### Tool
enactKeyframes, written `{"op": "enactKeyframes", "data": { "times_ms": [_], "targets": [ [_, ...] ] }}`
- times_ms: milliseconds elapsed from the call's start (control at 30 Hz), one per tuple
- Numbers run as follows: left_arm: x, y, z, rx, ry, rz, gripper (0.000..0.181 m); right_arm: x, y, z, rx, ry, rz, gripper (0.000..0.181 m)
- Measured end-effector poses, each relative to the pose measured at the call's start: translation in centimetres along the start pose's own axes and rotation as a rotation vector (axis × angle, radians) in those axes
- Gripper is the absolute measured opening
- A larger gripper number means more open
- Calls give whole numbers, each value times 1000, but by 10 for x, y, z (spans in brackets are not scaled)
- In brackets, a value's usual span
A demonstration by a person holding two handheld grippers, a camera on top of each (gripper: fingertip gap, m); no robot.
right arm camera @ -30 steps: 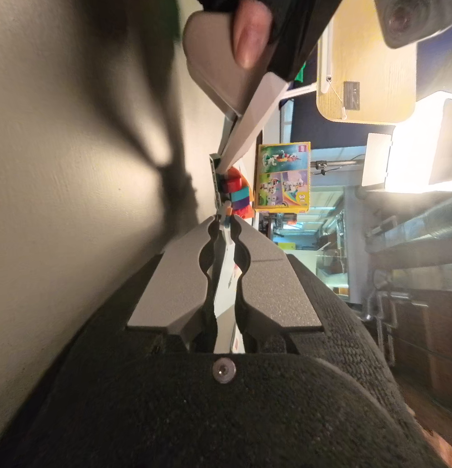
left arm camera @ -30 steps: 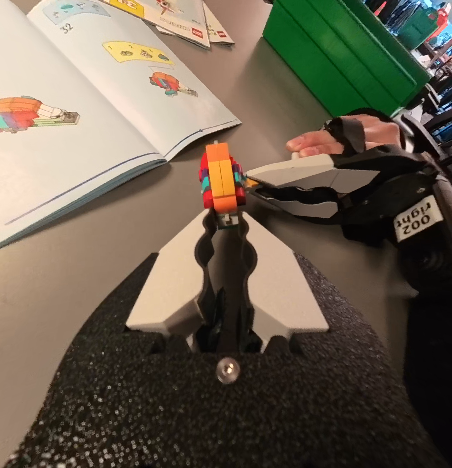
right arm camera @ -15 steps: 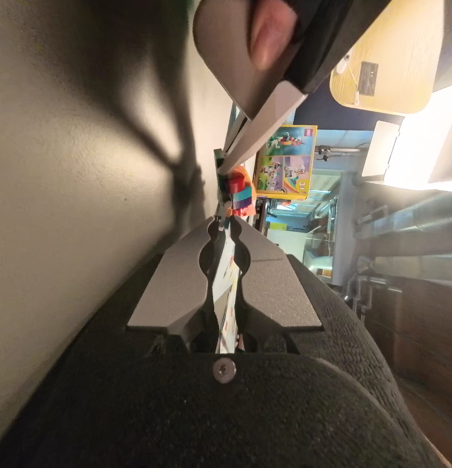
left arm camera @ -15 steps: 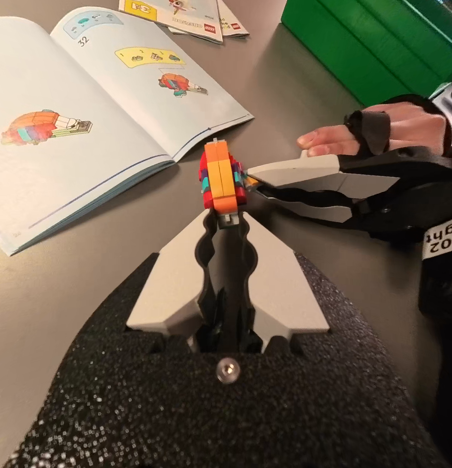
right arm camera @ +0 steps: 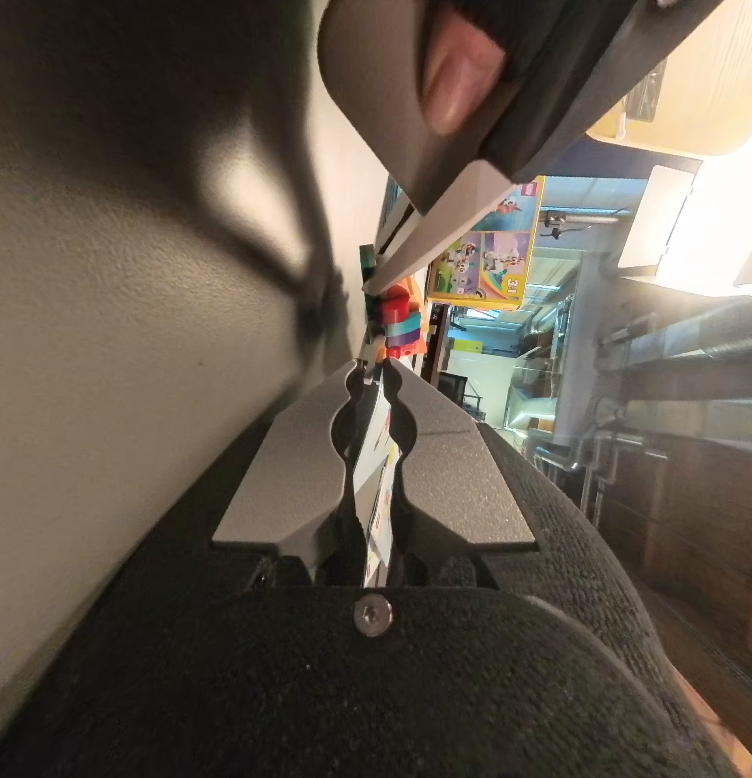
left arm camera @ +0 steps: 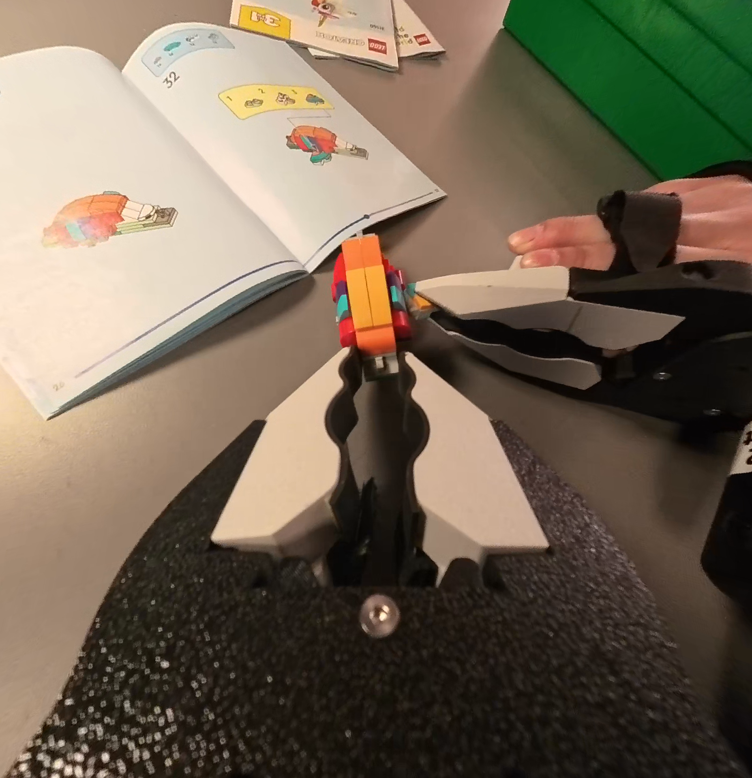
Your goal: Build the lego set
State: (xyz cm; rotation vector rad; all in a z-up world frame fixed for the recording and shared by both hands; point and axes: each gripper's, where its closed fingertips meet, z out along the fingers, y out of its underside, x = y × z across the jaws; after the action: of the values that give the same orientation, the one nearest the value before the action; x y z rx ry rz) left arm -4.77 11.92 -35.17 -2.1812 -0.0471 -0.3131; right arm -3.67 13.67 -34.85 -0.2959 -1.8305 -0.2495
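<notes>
My left gripper is shut on the grey base of a small lego model built of orange, red, teal and purple bricks, and holds it upright above the grey table. My right gripper reaches in from the right, shut on a small orange piece that touches the model's right side. In the right wrist view, the right gripper pinches that small piece against the model, and the left gripper comes down from above.
An open instruction booklet lies at the left, with closed booklets behind it. A green bin stands at the back right. A person's hand rests on the right gripper. A lego box stands beyond the model.
Both grippers keep their grip and stay joined at the model. The left wrist view has tilted, so more of the booklet shows. In the right wrist view the left gripper looms larger.
</notes>
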Motion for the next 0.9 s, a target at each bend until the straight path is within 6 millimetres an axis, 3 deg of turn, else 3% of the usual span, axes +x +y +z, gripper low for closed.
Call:
{"op": "enactKeyframes", "data": {
  "times_ms": [33, 900],
  "targets": [
    [0, -1, 0, 4, -2, -2, 16, 0, 0, 0, 0, 0, -2, 7],
    [-1, -14, 8, 64, -98, 25, 16, 2, 13, 1, -100, 28, 26, 6]
  ]
}}
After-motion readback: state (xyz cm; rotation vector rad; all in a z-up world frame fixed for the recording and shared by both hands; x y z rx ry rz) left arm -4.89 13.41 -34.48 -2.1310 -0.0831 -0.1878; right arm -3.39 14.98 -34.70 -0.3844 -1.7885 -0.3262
